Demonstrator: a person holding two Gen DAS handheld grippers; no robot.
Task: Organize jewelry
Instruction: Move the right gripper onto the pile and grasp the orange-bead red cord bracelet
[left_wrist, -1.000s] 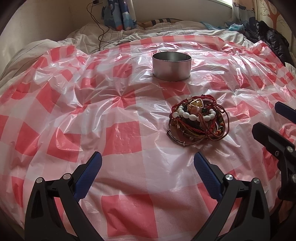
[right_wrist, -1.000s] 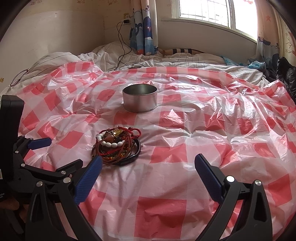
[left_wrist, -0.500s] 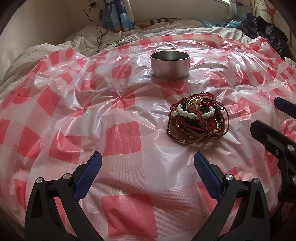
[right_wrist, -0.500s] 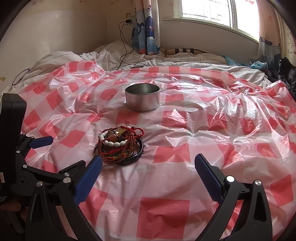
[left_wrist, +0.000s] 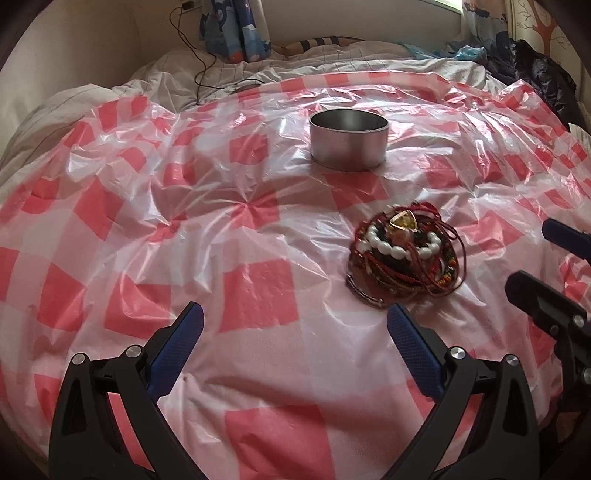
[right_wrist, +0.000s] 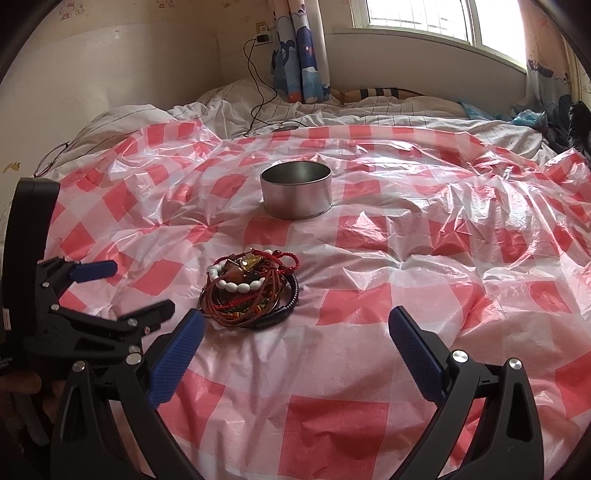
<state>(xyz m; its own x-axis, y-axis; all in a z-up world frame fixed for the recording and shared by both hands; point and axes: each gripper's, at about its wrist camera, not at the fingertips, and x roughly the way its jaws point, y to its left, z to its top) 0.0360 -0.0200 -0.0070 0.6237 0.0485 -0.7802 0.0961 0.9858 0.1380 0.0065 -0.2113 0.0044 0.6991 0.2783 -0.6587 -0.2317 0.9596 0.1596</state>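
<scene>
A tangled pile of bracelets (left_wrist: 404, 258) (right_wrist: 251, 291), red cords with white beads on top, lies on the red-and-white checked plastic sheet (left_wrist: 255, 295) (right_wrist: 406, 266). Beyond it stands a round metal tin (left_wrist: 349, 144) (right_wrist: 296, 194), its inside bare as far as I can see. My left gripper (left_wrist: 295, 347) is open, low over the sheet, with the pile just ahead of its right finger. My right gripper (right_wrist: 295, 343) is open too, the pile ahead of its left finger. Each gripper shows in the other's view: the right gripper (left_wrist: 546, 258) at the right edge, the left gripper (right_wrist: 125, 288) at the left edge.
The sheet covers a bed with rumpled white bedding (right_wrist: 229, 99). A black charger cable (right_wrist: 258, 92) trails from the wall onto the bedding. Dark clothing (left_wrist: 535, 70) is heaped at the far right. A patterned curtain (right_wrist: 299, 51) hangs behind, and glasses (right_wrist: 55, 157) lie at the left.
Both views have shifted slightly, and the tin and pile sit a little differently in frame. Both grippers stay open with nothing held.
</scene>
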